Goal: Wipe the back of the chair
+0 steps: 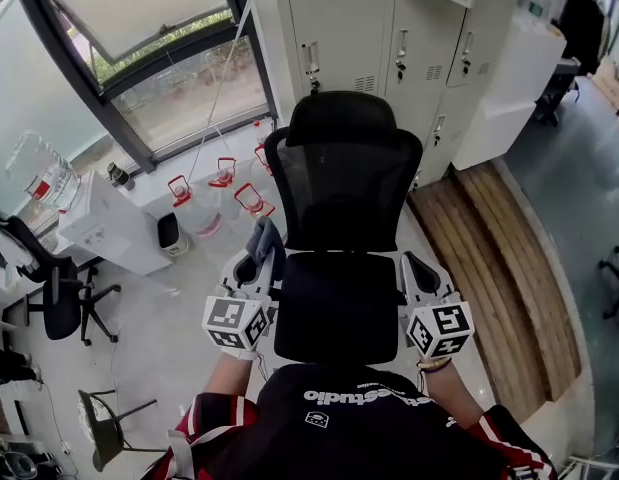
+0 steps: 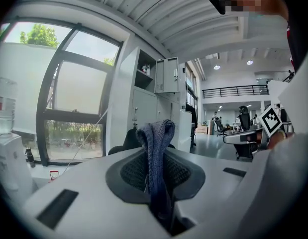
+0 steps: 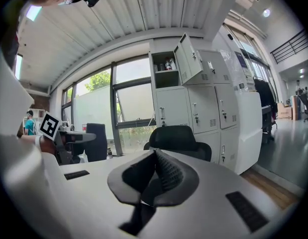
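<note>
Left gripper (image 2: 154,183): jaws pinching a cloth (image 2: 154,143); its folded end stands up past the tips.
Right gripper (image 3: 154,176): jaws pressed together, nothing between them.
The 2 grippers sit either side of the seat (image 1: 337,308) of the chair (image 1: 341,258). The backrest (image 1: 344,193) is ahead of and above both, midway between them, with the headrest (image 1: 341,118) beyond. Cloth is apart from the mesh, so I judge the wipe not yet begun.

Step in hand, as I read it: bring the cloth to the backrest.
- Meet the mesh with the loose fold, not the jaw tips.
- Wipe from the top down in overlapping passes.
- Keep pressure light, since mesh gives and the chair may roll or swivel.
- The right gripper could brace the frame edge.
- Watch that the cloth does not drag out of the pinch.
</note>
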Demonstrator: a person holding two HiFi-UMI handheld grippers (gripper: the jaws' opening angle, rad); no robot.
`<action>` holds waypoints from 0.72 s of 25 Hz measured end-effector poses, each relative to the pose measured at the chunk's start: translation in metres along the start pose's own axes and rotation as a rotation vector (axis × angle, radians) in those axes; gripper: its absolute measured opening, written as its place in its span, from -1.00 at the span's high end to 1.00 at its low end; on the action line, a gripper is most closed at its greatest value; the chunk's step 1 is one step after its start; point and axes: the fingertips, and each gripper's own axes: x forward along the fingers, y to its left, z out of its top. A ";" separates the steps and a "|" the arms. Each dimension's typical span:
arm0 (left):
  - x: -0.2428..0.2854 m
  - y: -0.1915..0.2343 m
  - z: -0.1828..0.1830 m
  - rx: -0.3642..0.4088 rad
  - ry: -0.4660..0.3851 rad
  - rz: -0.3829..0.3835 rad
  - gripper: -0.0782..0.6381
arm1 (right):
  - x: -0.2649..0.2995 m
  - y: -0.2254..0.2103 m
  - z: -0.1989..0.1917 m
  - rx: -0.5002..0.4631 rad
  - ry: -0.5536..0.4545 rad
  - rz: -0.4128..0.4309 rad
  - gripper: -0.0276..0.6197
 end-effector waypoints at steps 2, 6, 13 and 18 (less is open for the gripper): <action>0.022 0.026 -0.002 -0.006 0.006 0.004 0.62 | 0.021 0.003 0.003 0.001 0.004 -0.008 0.87; 0.064 0.080 -0.002 -0.034 0.002 0.015 0.62 | 0.057 0.011 0.007 0.004 0.008 -0.029 0.87; 0.146 0.151 -0.024 -0.014 0.059 0.006 0.62 | 0.108 0.016 0.012 0.027 0.000 -0.089 0.87; 0.202 0.189 -0.061 -0.083 0.118 0.050 0.62 | 0.118 0.013 0.006 0.029 0.019 -0.111 0.87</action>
